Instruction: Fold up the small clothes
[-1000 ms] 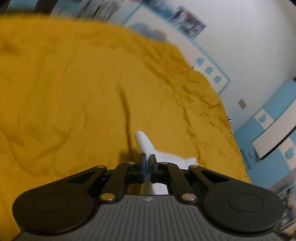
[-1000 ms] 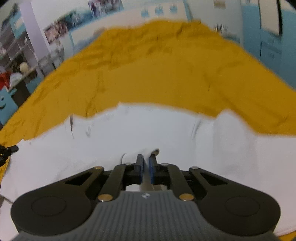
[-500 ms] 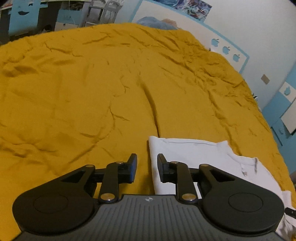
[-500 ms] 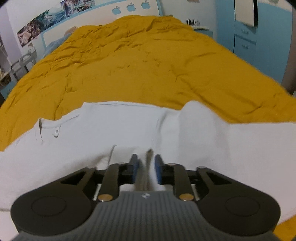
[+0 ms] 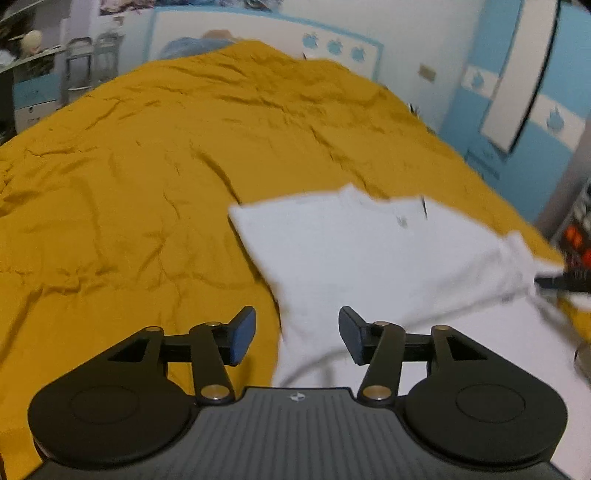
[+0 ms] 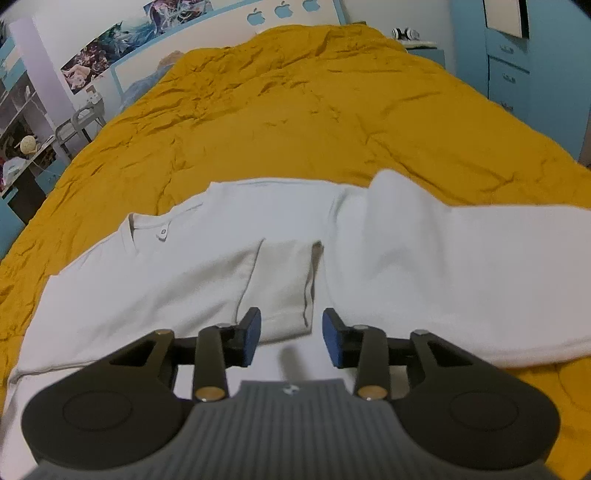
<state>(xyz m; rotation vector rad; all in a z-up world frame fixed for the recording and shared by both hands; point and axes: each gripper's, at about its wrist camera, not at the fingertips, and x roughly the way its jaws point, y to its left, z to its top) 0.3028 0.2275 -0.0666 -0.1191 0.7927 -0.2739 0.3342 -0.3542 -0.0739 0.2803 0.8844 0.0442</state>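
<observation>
A small white garment (image 6: 207,266) lies spread on a mustard-yellow bedspread (image 6: 314,122). It has a snap button near the neckline and a sleeve folded inward over its middle (image 6: 284,280). My right gripper (image 6: 291,338) is open and empty, just above the folded sleeve's near edge. In the left wrist view the same garment (image 5: 369,258) lies to the right, blurred. My left gripper (image 5: 297,334) is open and empty, over the garment's left edge where it meets the bedspread (image 5: 147,184).
A white headboard with blue apple shapes (image 6: 284,9) stands at the far end. Blue drawers (image 6: 513,66) stand at the right of the bed. Shelves and a cart (image 6: 77,125) stand at the left. The other gripper's tip (image 5: 557,282) shows at the right edge.
Both grippers have let go of the white cloth and opened wide. The garment has dropped flat onto the bed, with the sleeve folded over it. Both grippers have drawn back a little.
</observation>
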